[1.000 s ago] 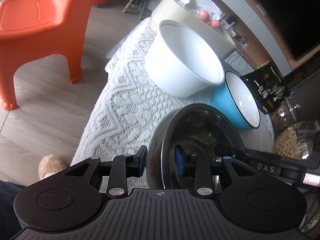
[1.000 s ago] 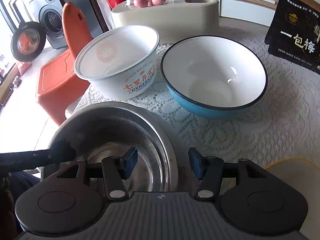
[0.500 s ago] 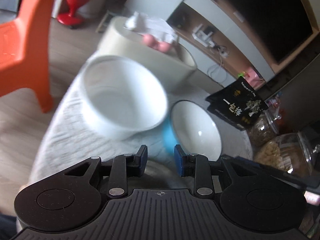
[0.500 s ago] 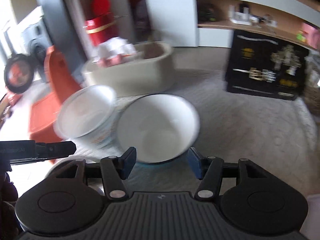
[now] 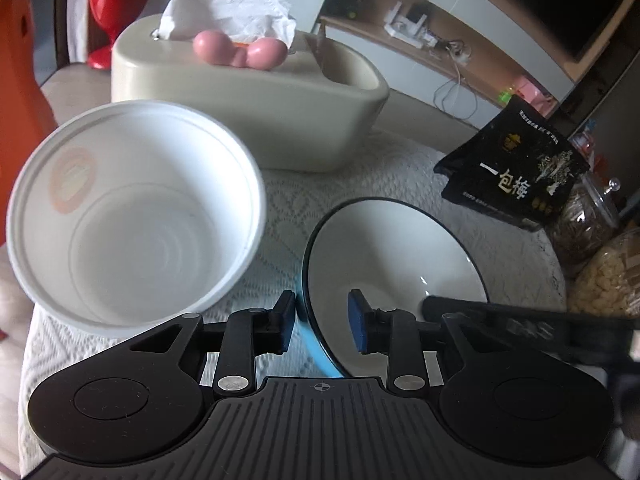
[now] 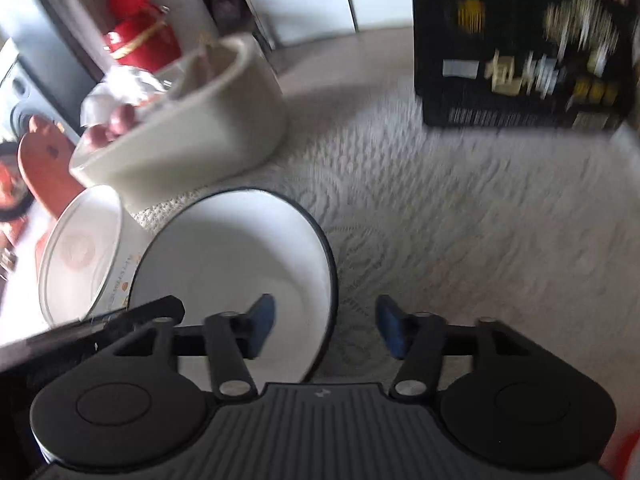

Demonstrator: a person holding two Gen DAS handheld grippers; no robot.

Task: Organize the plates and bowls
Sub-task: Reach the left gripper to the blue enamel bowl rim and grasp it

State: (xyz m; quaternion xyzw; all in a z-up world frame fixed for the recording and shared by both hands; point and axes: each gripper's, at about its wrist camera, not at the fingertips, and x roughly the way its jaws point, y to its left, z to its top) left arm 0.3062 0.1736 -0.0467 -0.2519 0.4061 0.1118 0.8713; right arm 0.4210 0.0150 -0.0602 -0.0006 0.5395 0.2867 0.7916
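The left gripper point(image 5: 322, 322) has its fingers apart astride the blue bowl's point(image 5: 394, 252) near rim, not visibly touching it. The right gripper point(image 6: 326, 330) (its view is blurred) has fingers apart astride the bowl's opposite rim. Just beside the bowl sits the white tub point(image 5: 132, 216); behind both, the tissue box point(image 5: 256, 100) on the lace-covered bench point(image 5: 332, 184).

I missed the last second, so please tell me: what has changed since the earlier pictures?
Both grippers left the steel bowl, now out of view, and straddle opposite rims of the blue bowl: left gripper, right gripper, both open. The white bowl and tissue box stayed put.
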